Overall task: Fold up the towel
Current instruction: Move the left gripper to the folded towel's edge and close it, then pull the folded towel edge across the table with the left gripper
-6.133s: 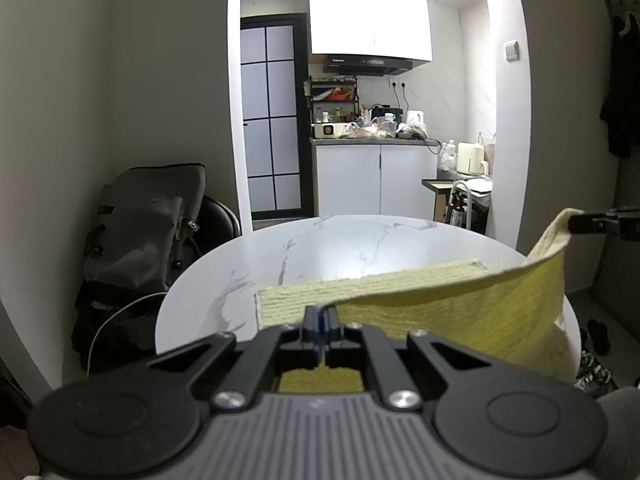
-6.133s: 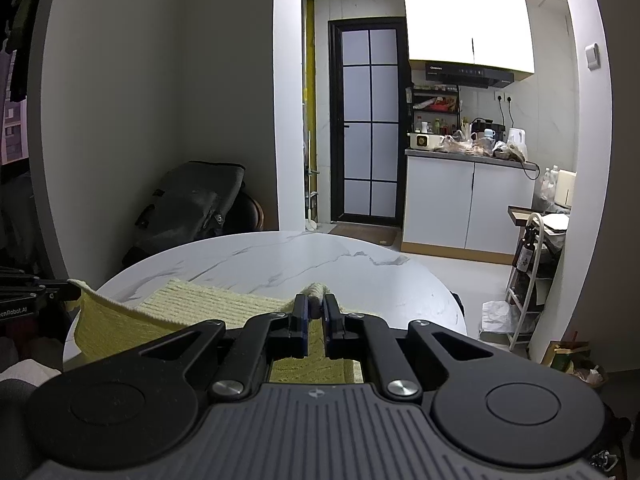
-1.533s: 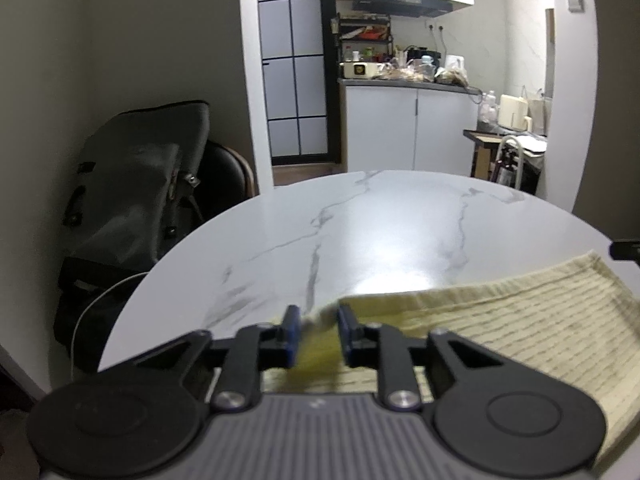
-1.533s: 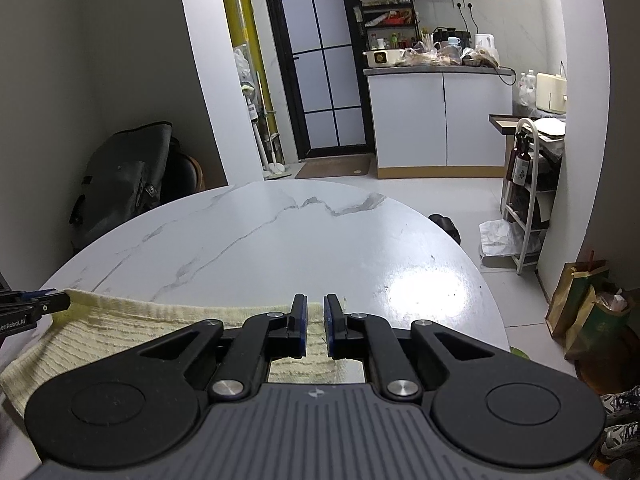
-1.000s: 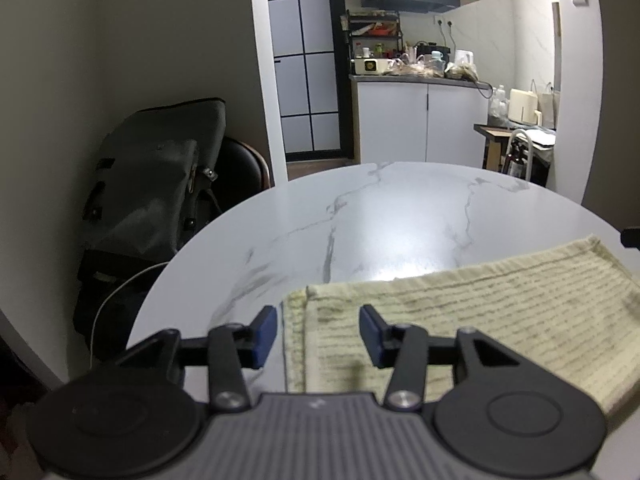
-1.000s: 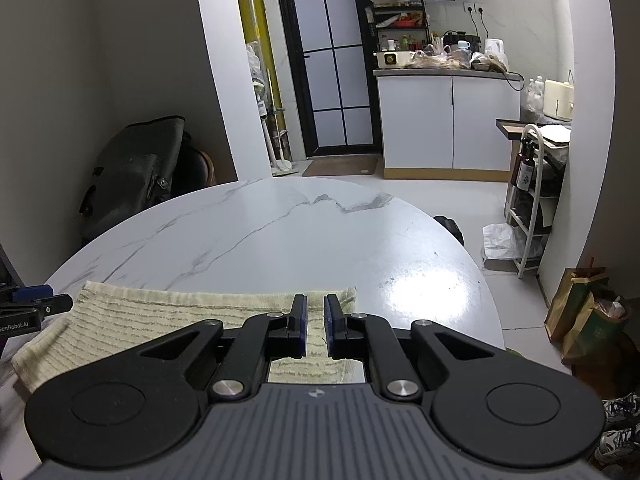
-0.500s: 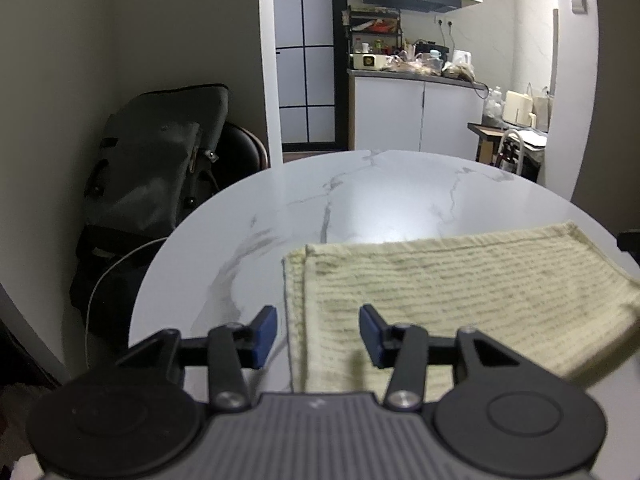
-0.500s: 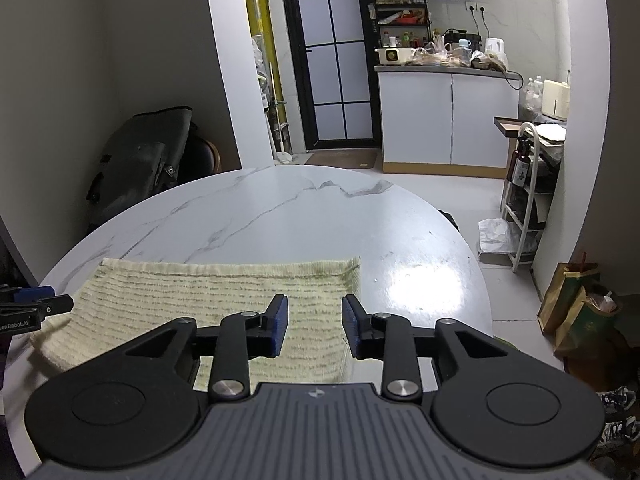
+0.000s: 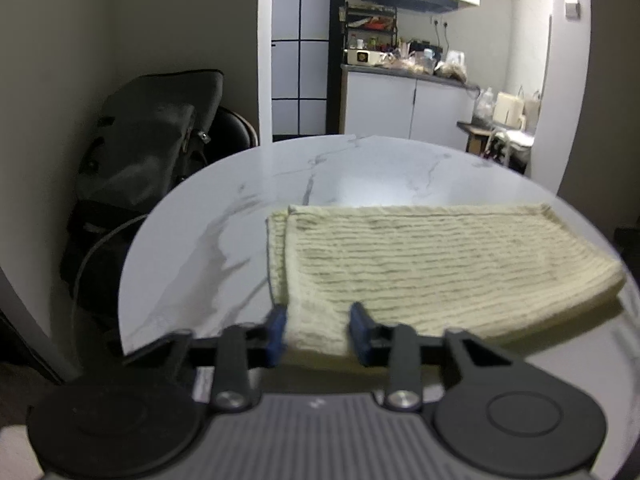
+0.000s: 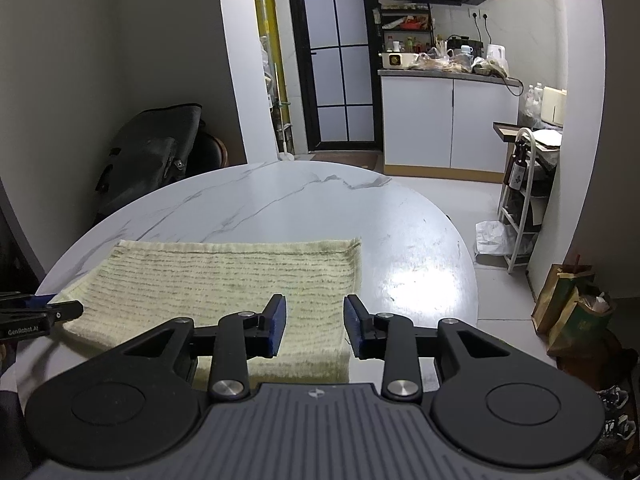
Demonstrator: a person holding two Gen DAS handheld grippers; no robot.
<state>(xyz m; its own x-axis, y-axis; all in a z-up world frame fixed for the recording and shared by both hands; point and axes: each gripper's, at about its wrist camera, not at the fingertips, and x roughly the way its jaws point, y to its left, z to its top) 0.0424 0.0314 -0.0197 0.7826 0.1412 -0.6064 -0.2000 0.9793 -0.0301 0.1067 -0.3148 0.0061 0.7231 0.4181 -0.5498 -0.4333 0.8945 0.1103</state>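
The towel [image 9: 432, 256] lies folded in a flat band on the near part of the round marble surface [image 10: 280, 204]. The left tool [image 9: 318, 332] has just been closing, its jaws narrowly parted around the towel's near left corner. The right tool [image 10: 314, 326] hangs over the near right corner, jaws apart and gripping nothing.

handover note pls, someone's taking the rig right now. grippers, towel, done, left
Left gripper: jaws have just been closing, the towel's near-left corner between them; whether the pads press yet is unclear.
Right gripper: open, holding nothing, above the towel's near-right part.
Towel: lies flat on the round marble table, folded once; the layers are slightly offset at its left end.
Done: first fold laid down.
Left: probably a second fold across; confirm the left grip, take the right corner, then square the edges.
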